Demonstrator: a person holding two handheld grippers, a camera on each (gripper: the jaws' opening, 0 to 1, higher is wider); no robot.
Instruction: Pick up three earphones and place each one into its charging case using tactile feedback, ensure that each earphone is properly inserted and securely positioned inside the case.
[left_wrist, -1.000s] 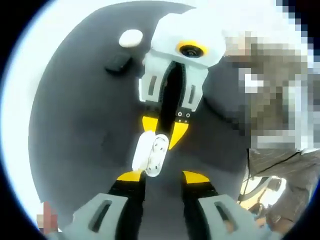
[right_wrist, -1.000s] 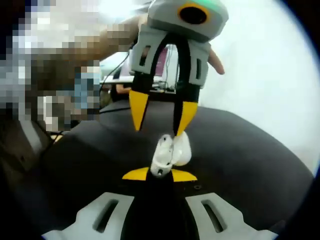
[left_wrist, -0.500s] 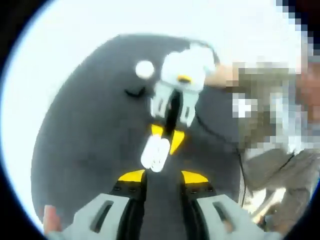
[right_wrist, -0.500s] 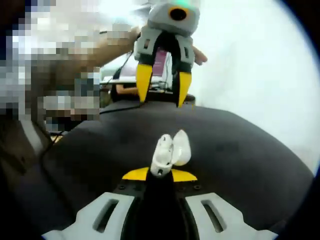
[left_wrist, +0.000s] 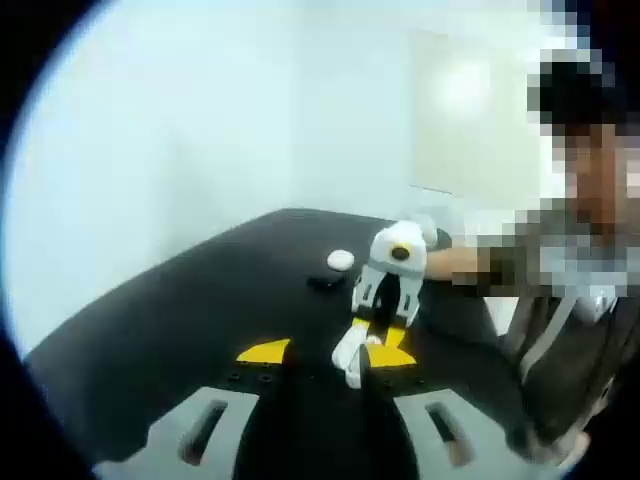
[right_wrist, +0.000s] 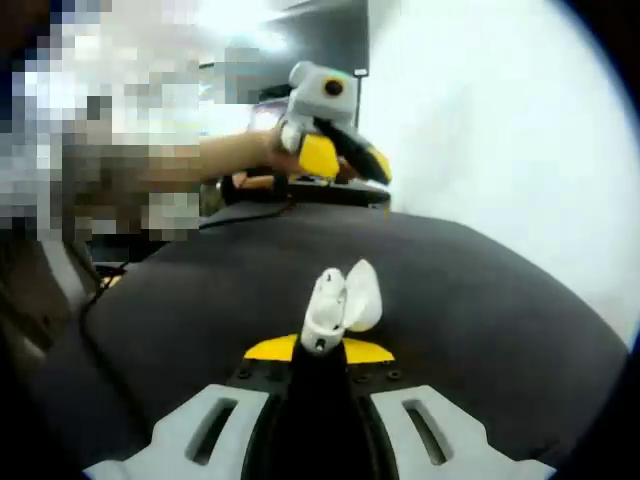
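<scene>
My right gripper (right_wrist: 318, 349) is clenched on the open white charging case (right_wrist: 340, 302), which stands upright between its fingers above the dark worktop (right_wrist: 480, 320). My left gripper (right_wrist: 335, 160) hangs raised well beyond it, tilted sideways, fingers parted and holding nothing. Beyond my left fingers (left_wrist: 262, 351), a white case (left_wrist: 340, 260) and a black case (left_wrist: 323, 282) lie on the worktop.

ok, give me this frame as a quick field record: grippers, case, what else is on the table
right gripper: shut on the open white charging case, held above the table
left gripper: raised clear of the case, seen side-on; jaws apart in its own view, nothing between them
charging case lid: open, tilted back
table: dark surface
other items: white oval case, small black object beside it
earphone seating: cannot tell
</scene>
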